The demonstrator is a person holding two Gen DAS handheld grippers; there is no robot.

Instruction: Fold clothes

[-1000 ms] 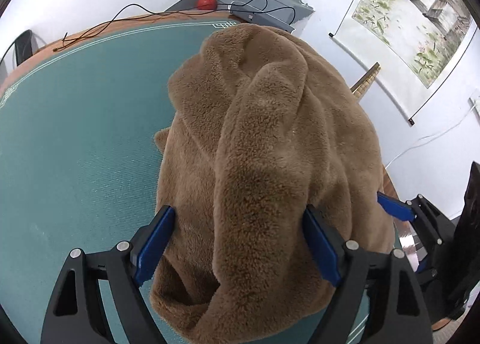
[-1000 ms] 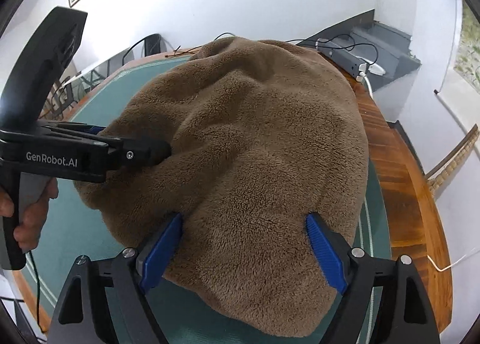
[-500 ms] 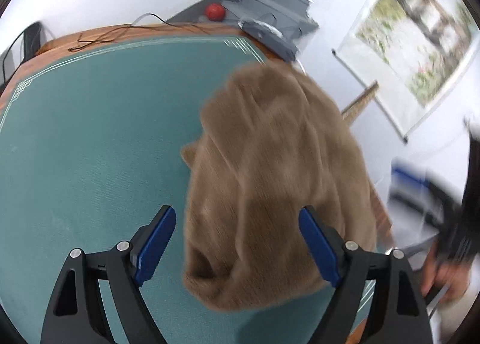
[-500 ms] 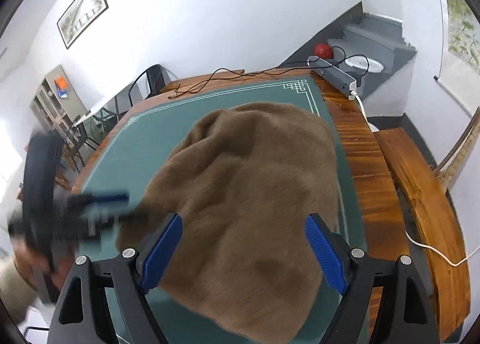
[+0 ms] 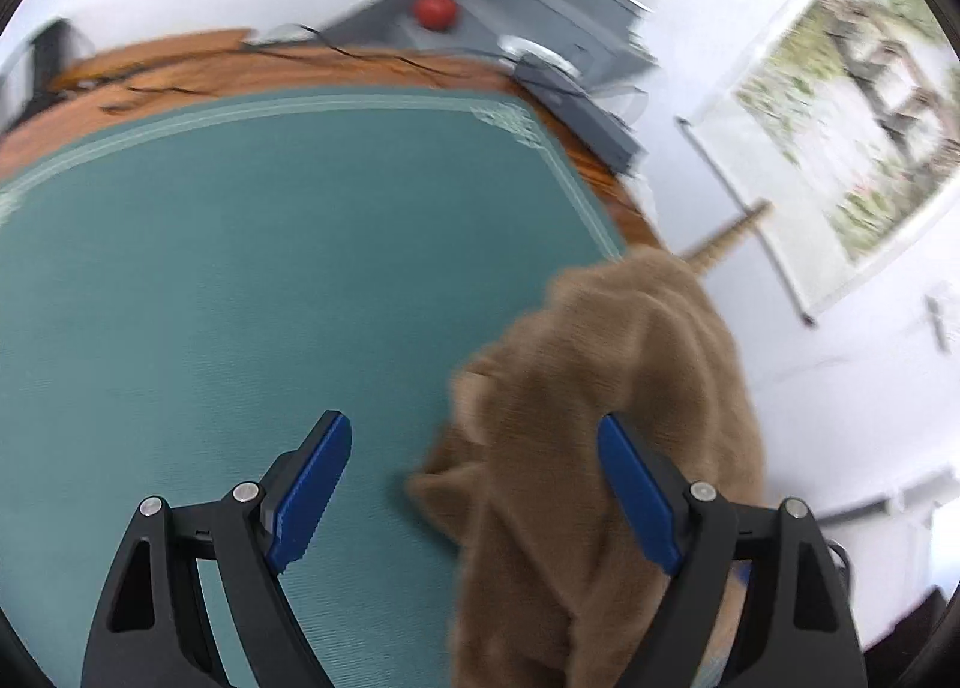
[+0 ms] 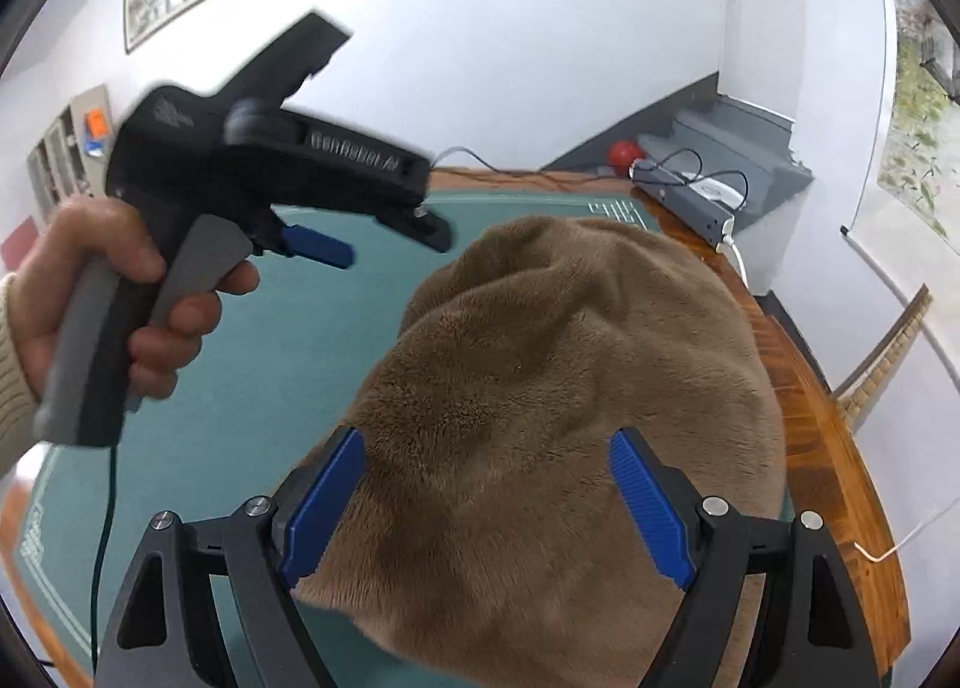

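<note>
One brown garment (image 6: 558,388) – two grippers

1. The fleece garment (image 6: 558,388) lies heaped on the mat (image 6: 288,364) near the right edge of the bench (image 6: 840,484).
2. The mat covers most of the bench top — bare board shows along the far and right rims.
3. The right hand-held gripper (image 6: 486,502) sits over the garment's near end, one finger at each side of the heap.
4. The left hand-held gripper (image 5: 474,499) hangs above the mat to the garment's left — a hand (image 6: 102,292) holds its grip.
5. A power strip (image 6: 684,202) lies at the bench's far right corner, a cable (image 6: 510,175) trailing along the far rim.
6. Steps (image 6: 738,141) rise behind that corner, a ball (image 6: 624,152) on them.
7. A scroll (image 5: 840,117) hangs on the right wall.
</note>
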